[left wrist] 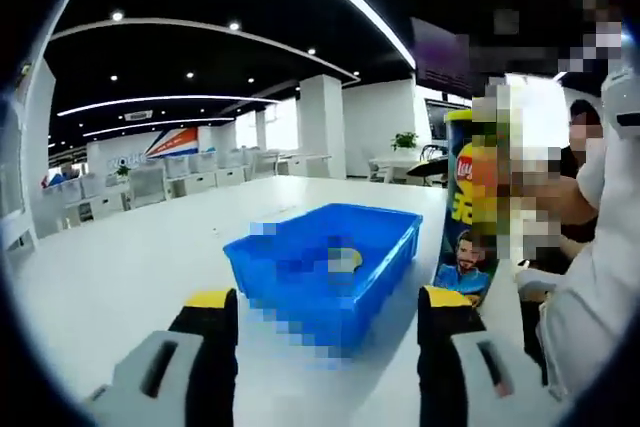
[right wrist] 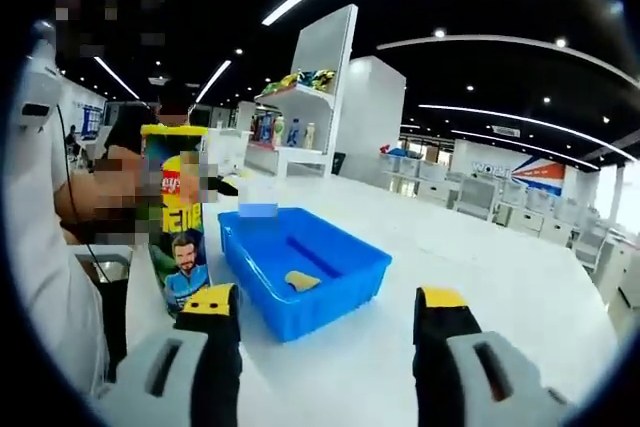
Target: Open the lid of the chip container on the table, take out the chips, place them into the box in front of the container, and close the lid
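A tall chip container (left wrist: 468, 209) with a yellow and blue label stands upright at the right of the left gripper view, beside a blue box (left wrist: 325, 265). In the right gripper view the container (right wrist: 178, 217) stands at the left, and its top looks uncovered. The blue box (right wrist: 300, 269) holds one chip (right wrist: 301, 280), also visible as a pale chip (left wrist: 344, 260) in the left gripper view. My left gripper (left wrist: 328, 315) is open just short of the box. My right gripper (right wrist: 325, 315) is open too, with nothing between its jaws.
Both things rest on a wide white table (right wrist: 500, 297). A person (left wrist: 590, 247) in white sits close beside the container. White desks and chairs (left wrist: 160, 182) stand farther back, and a shelf with goods (right wrist: 300, 127) rises behind the table.
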Demonstrator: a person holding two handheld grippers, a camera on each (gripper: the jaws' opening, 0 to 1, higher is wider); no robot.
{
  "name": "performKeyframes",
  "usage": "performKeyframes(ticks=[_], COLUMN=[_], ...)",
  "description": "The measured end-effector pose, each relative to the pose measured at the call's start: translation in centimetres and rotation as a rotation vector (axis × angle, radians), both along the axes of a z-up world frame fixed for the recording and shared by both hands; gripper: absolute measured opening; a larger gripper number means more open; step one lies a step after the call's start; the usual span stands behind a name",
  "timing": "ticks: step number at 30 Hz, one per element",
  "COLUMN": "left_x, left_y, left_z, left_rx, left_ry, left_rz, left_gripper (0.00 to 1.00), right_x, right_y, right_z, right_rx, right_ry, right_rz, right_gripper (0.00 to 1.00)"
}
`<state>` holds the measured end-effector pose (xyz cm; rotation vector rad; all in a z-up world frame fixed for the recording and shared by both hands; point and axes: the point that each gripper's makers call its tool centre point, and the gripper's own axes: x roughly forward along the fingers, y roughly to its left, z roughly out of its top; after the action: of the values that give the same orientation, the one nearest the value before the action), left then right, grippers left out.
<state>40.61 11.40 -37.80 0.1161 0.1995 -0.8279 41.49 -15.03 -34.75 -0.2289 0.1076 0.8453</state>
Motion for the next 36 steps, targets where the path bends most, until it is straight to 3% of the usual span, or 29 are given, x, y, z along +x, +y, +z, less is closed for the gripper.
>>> performKeyframes(ticks=[6, 7, 13, 22, 36], left_x=[0.0, 0.1, 1.1, 1.0, 1.7], left_y=[-2.0, -2.2, -2.6, -3.9, -3.8], left_z=[-2.1, -2.2, -2.4, -3.0, -3.4], left_rx=[0.010, 0.009, -0.016, -0.037, -0.075], left_ry=[0.026, 0.026, 0.009, 0.016, 0.012], left_rz=[-0.005, -0.005, 0.052, 0.029, 0.041], left_gripper=[0.71, 0.70, 0.69, 0.66, 0.61], right_x=[0.6, 0.7, 0.5, 0.7, 0.7], right_y=[1.1, 1.3, 2.8, 4.1, 6.9], right_z=[-2.9, -3.6, -5.4, -6.0, -7.2], right_rx=[-0.049, -0.078, -0.088, -0.064, -0.030], right_ry=[0.020, 0.023, 0.059, 0.082, 0.116], right_rz=[0.021, 0.021, 0.049, 0.053, 0.085], right_gripper=[0.74, 0.74, 0.70, 0.67, 0.66])
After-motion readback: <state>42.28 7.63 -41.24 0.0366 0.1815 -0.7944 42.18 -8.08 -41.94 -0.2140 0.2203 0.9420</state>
